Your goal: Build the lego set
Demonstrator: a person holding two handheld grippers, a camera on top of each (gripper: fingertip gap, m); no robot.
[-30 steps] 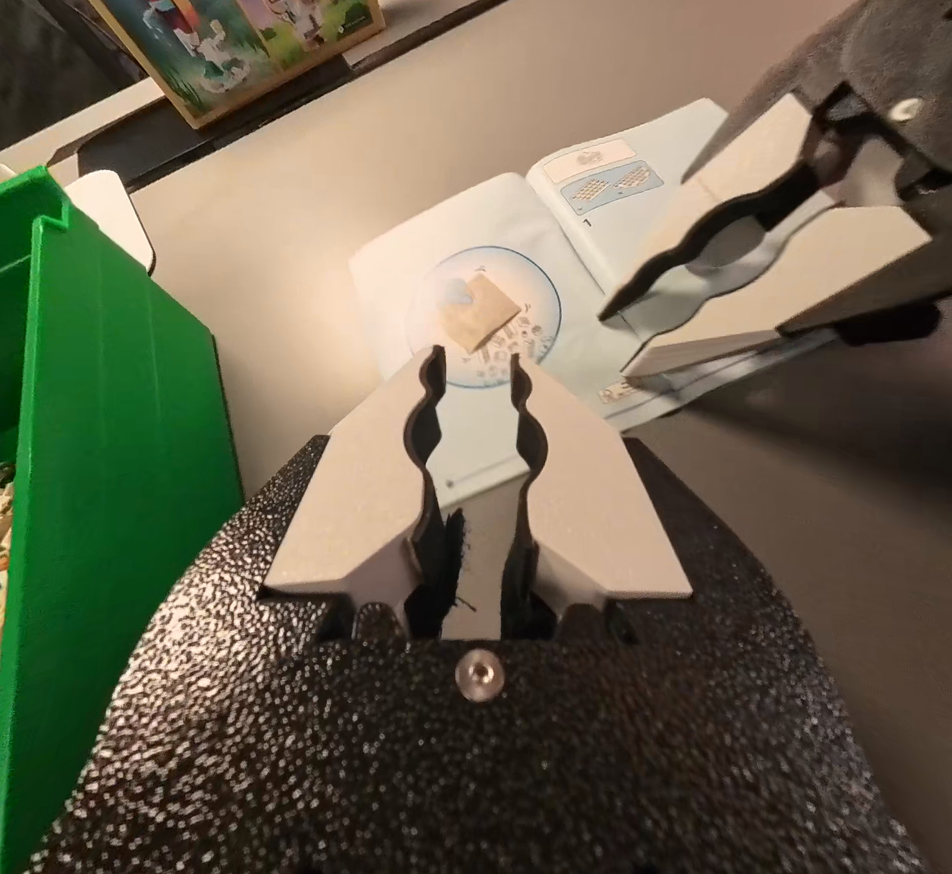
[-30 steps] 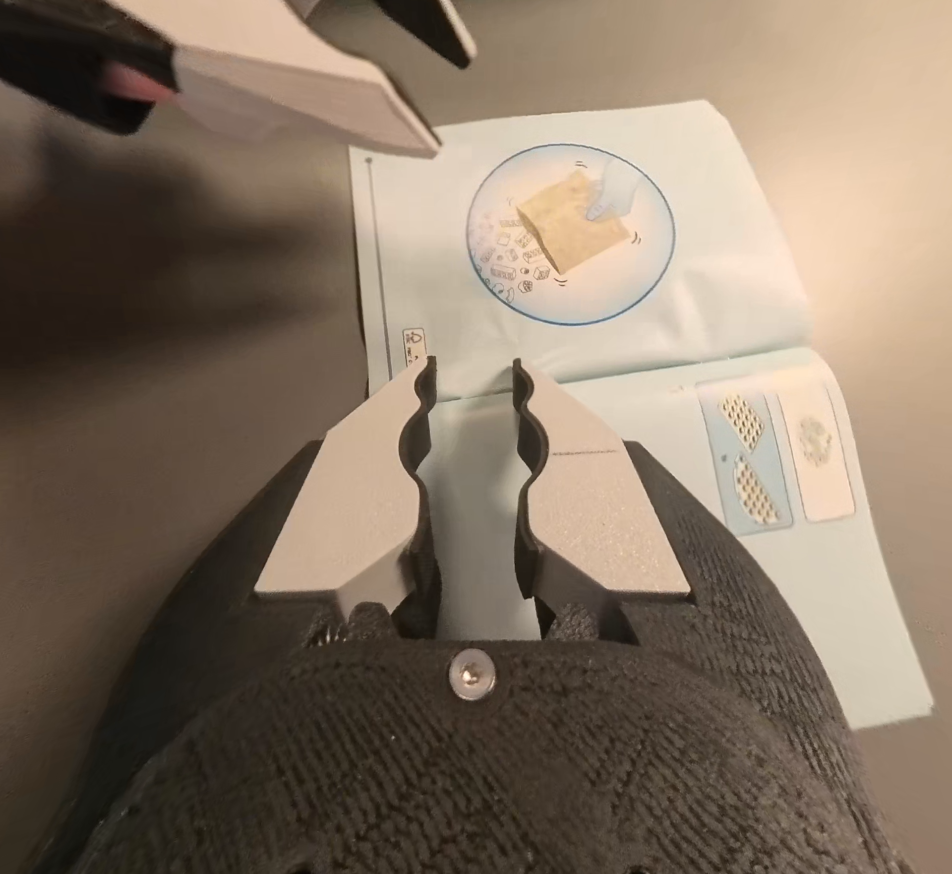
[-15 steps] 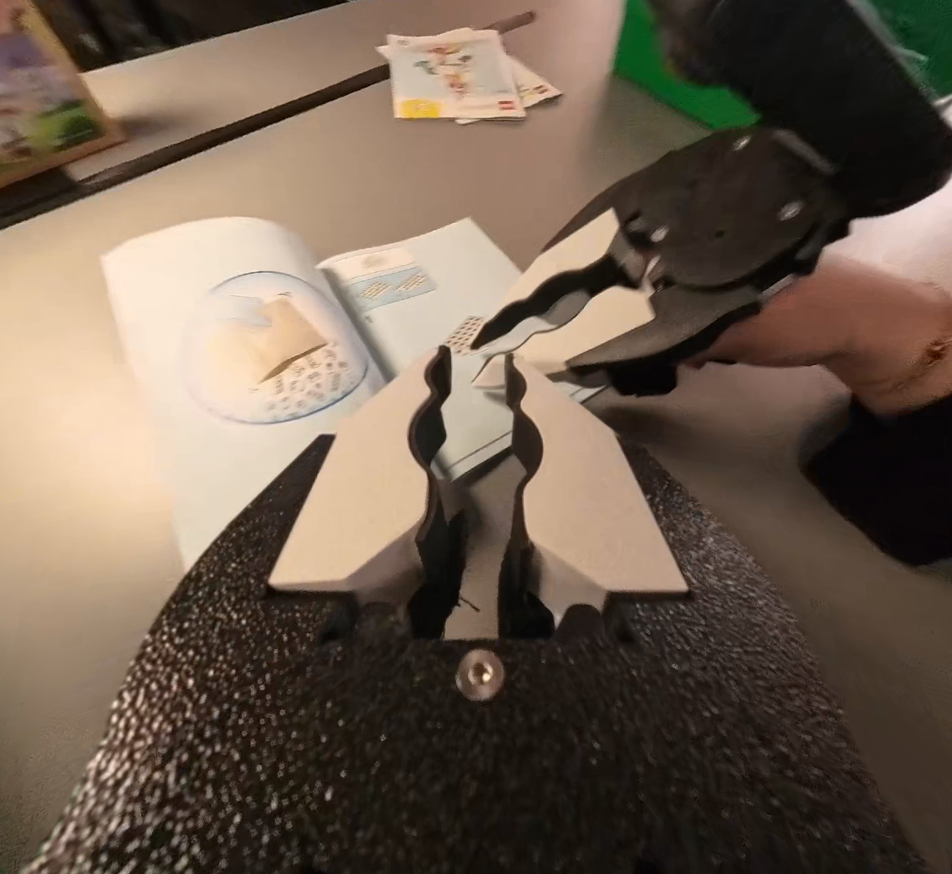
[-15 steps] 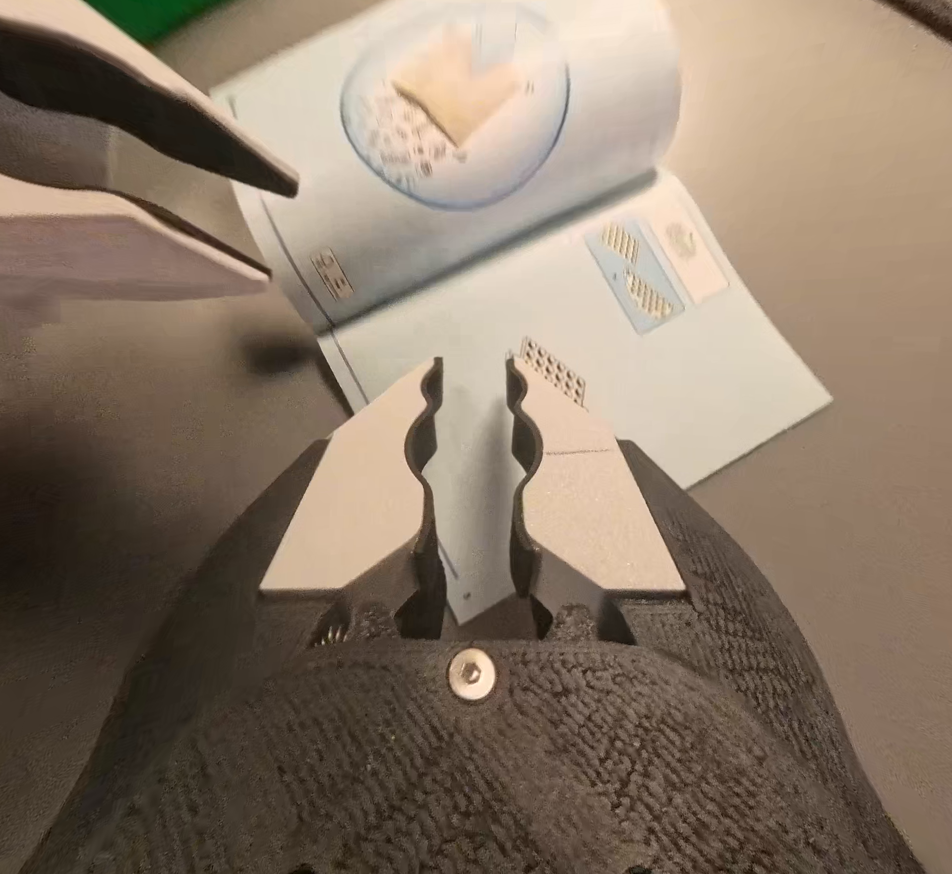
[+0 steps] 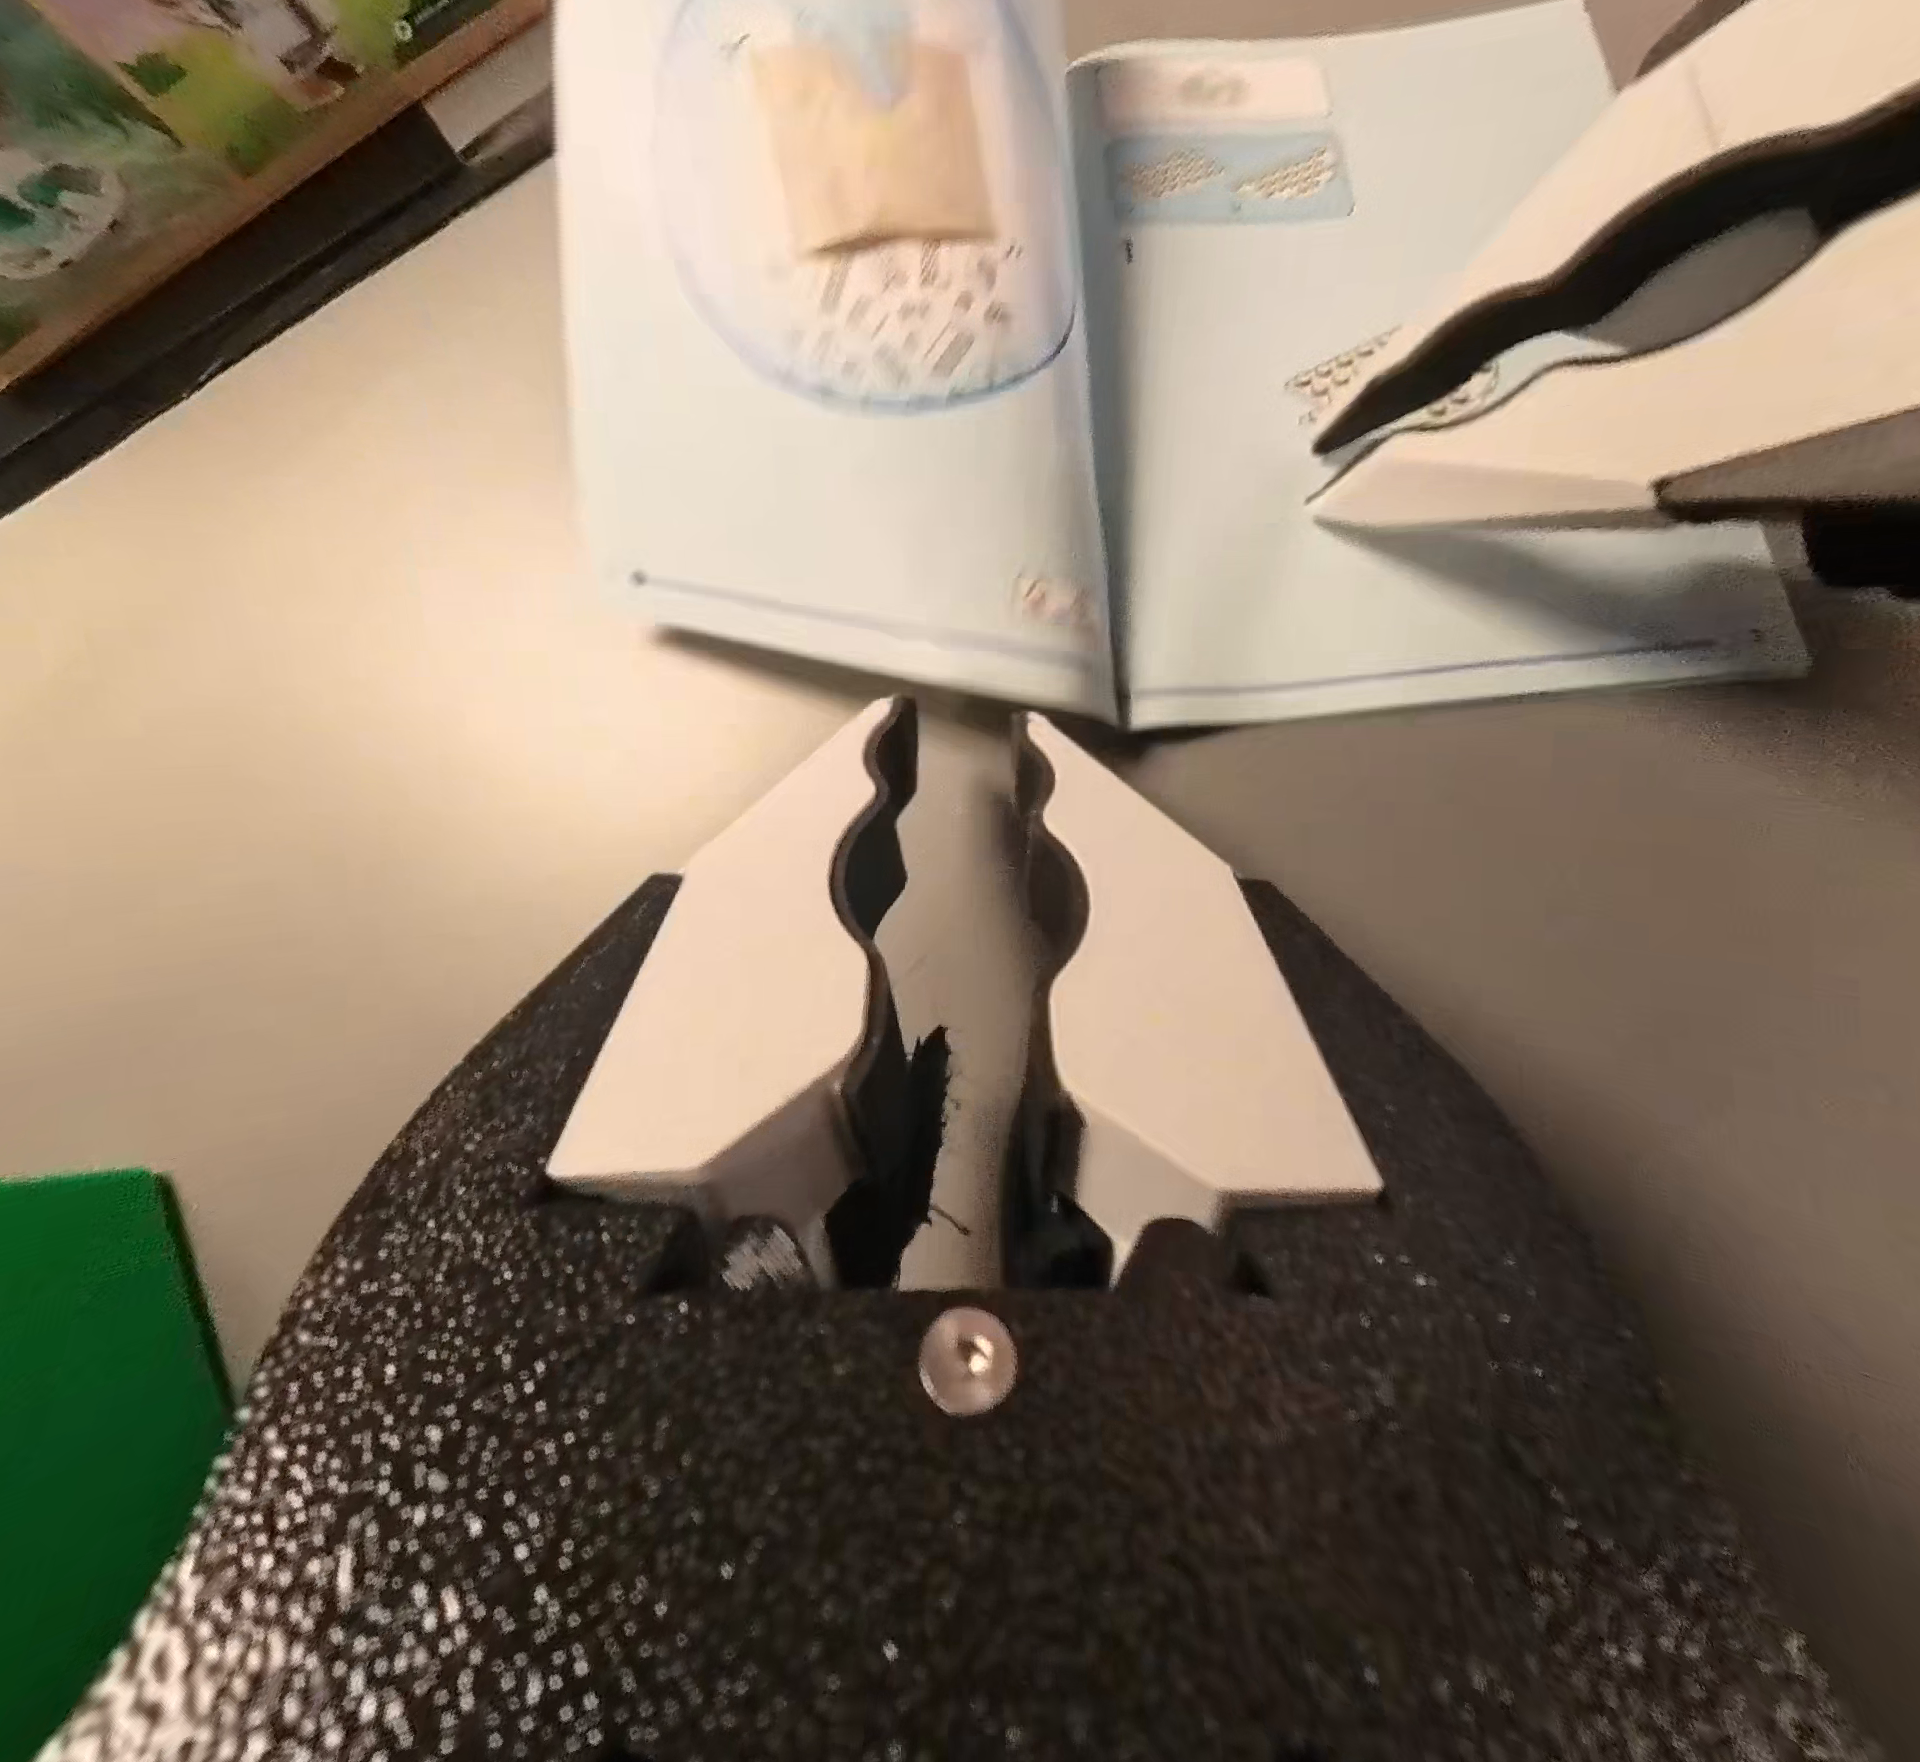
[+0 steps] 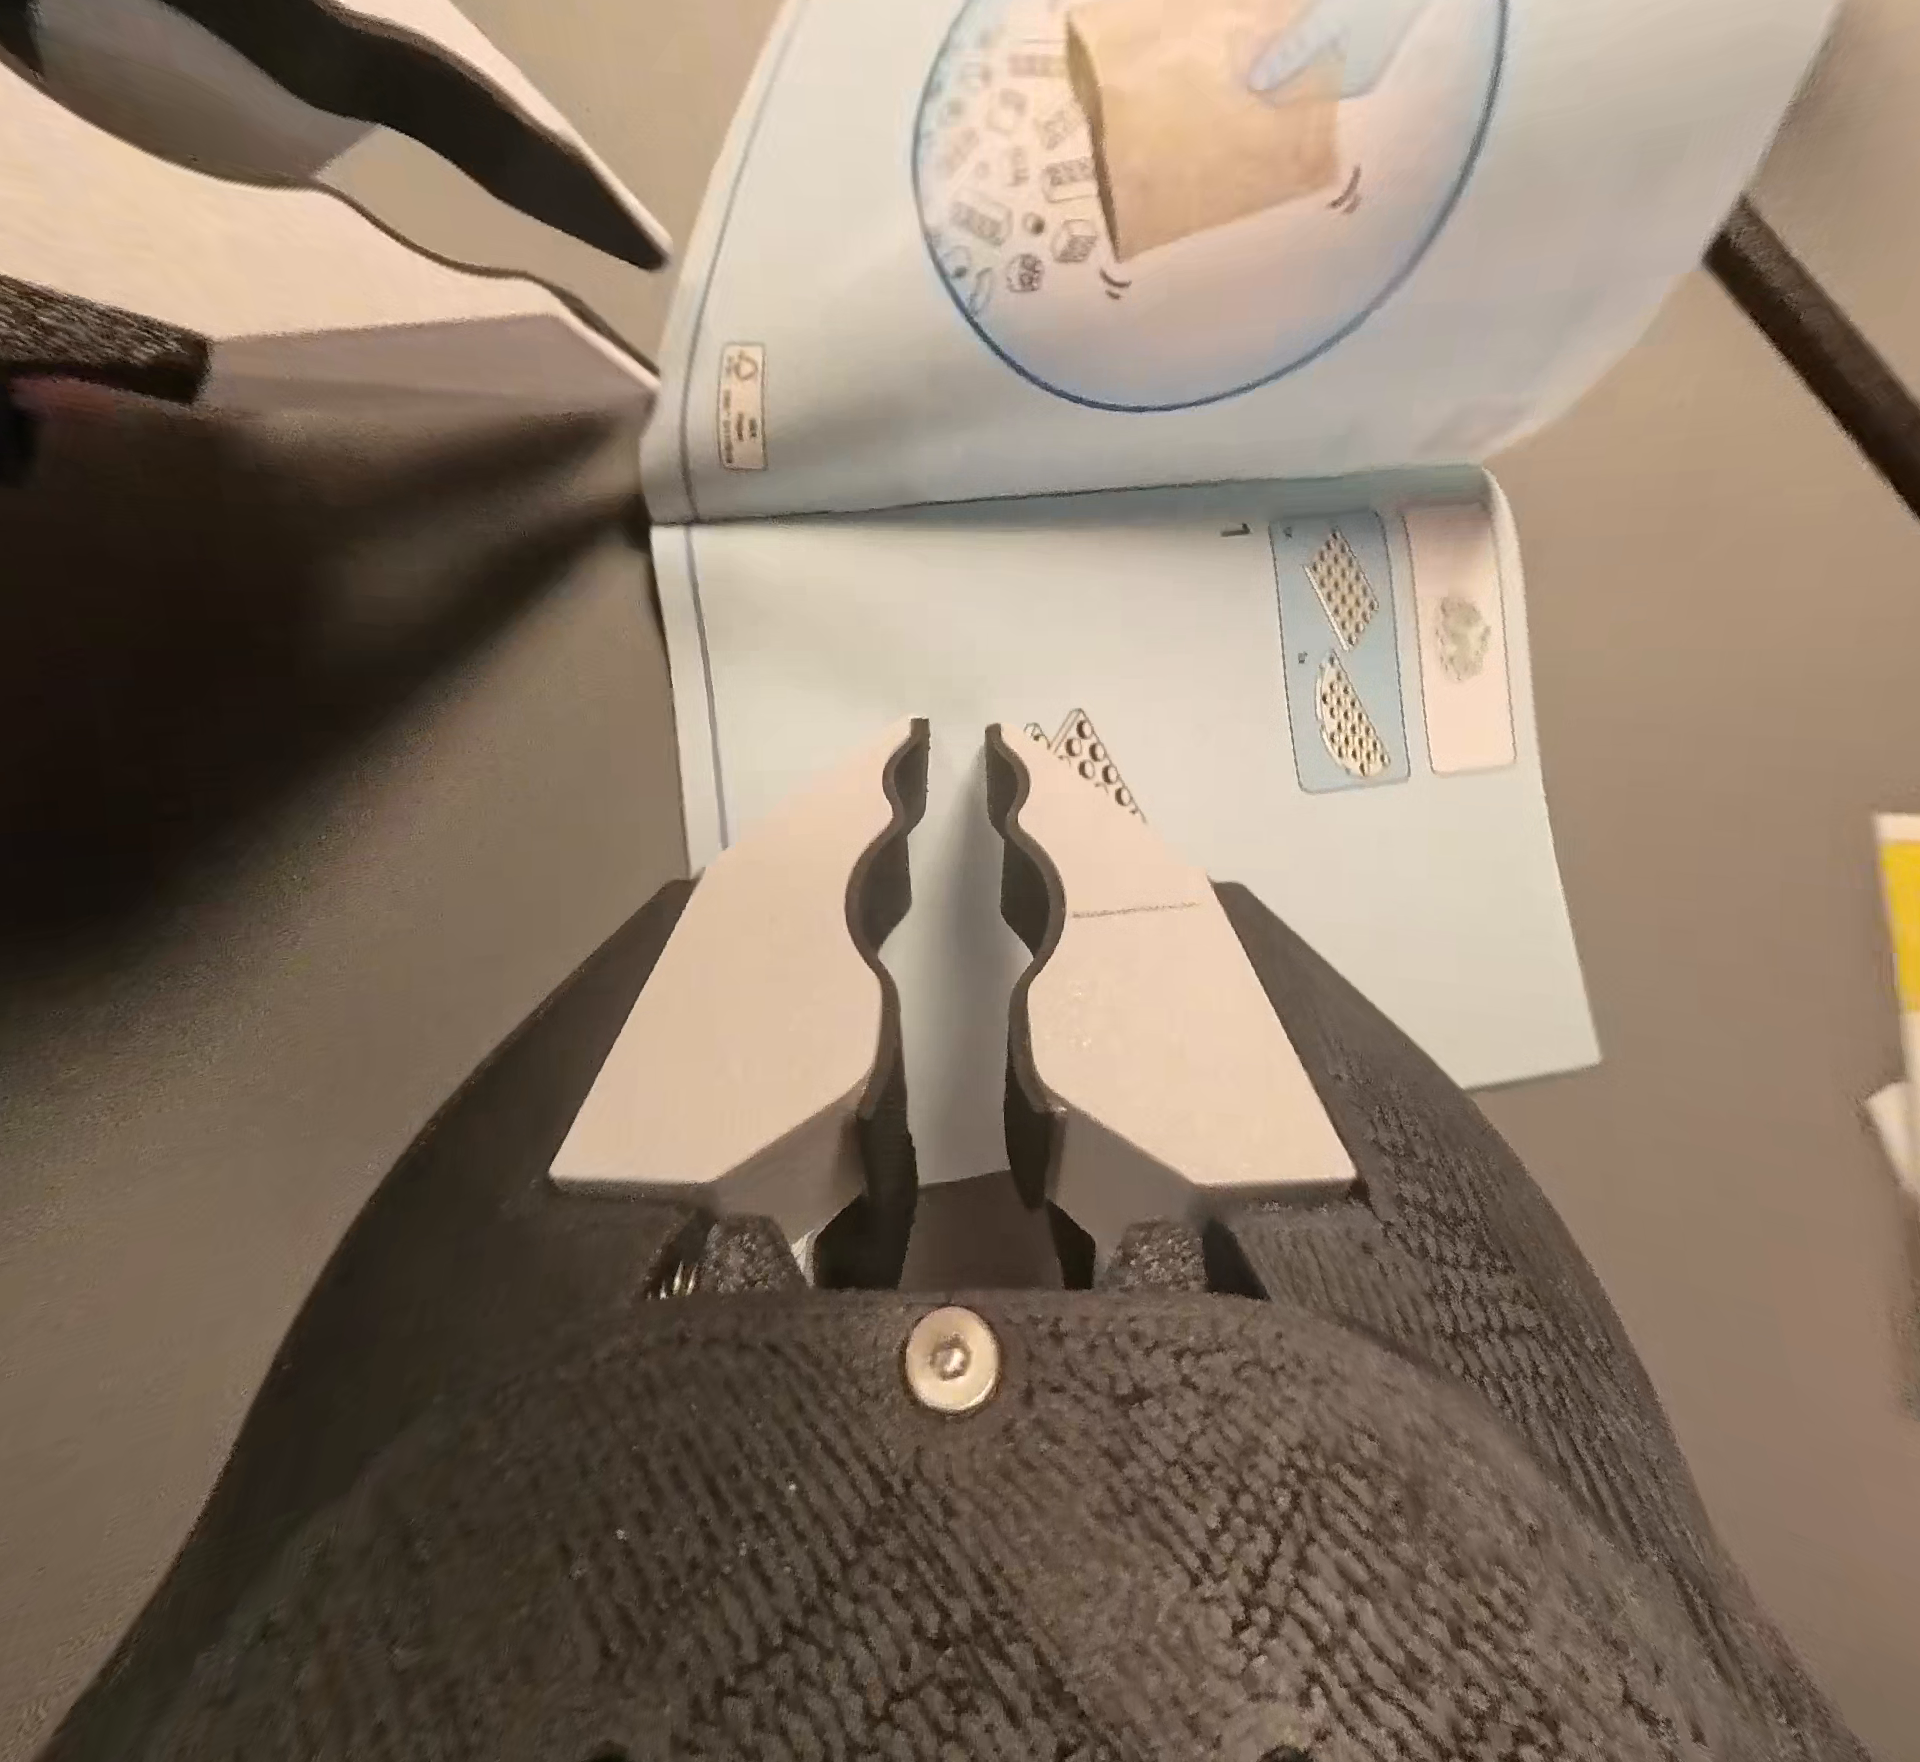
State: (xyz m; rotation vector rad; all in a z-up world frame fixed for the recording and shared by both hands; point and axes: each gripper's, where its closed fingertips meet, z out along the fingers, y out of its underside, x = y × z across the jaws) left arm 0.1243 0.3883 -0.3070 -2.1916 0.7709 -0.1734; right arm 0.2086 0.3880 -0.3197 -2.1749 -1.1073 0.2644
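We note a green bin (image 5: 94,1380) at lower left, contents unseen. The left gripper (image 5: 961,725) and right gripper (image 6: 951,727) are both slightly parted, holding nothing. The open booklet (image 6: 1039,632) lies on the table (image 5: 312,673) beneath them.

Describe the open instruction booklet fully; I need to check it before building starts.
The instruction booklet is thin pale blue paper, lying open on the grey table. One page curls up off the table and shows a round drawing of a tan bag spilling bricks; the other lies flat, with small part diagrams near its outer edge. The right gripper hovers over the flat page and the left gripper sits at the booklet's edge; contact can't be told.
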